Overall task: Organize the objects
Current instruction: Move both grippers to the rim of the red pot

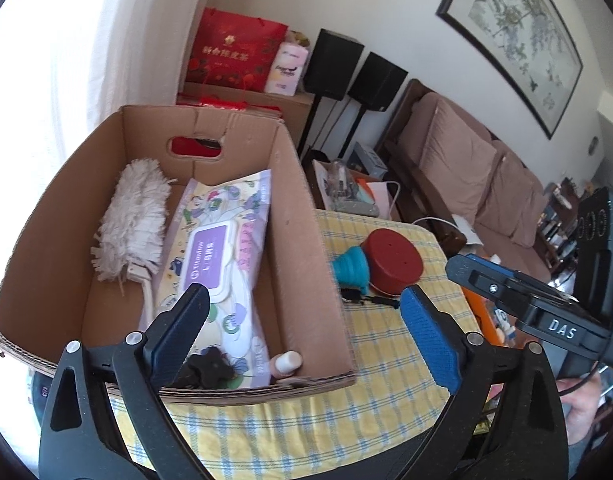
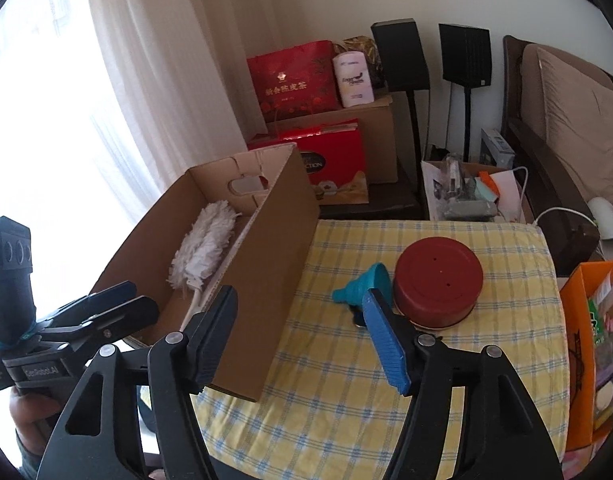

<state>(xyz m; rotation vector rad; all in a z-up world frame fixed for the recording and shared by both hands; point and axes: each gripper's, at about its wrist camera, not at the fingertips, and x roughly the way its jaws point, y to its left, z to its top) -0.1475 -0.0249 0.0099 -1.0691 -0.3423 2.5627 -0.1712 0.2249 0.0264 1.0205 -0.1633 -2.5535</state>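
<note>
Blue-padded, our left gripper and right gripper both gape, holding nothing. Inside the cardboard box lie a white duster and a "Titanline" wipes pack. On the checked counter sit a teal funnel and red container. Our right gripper's body reads "DAS".

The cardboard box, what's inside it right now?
Inside the box: a white duster, a wipes pack, a small bottle and something black at the near end. The pack and duster cover most of the floor, so anything beneath is hidden.
</note>
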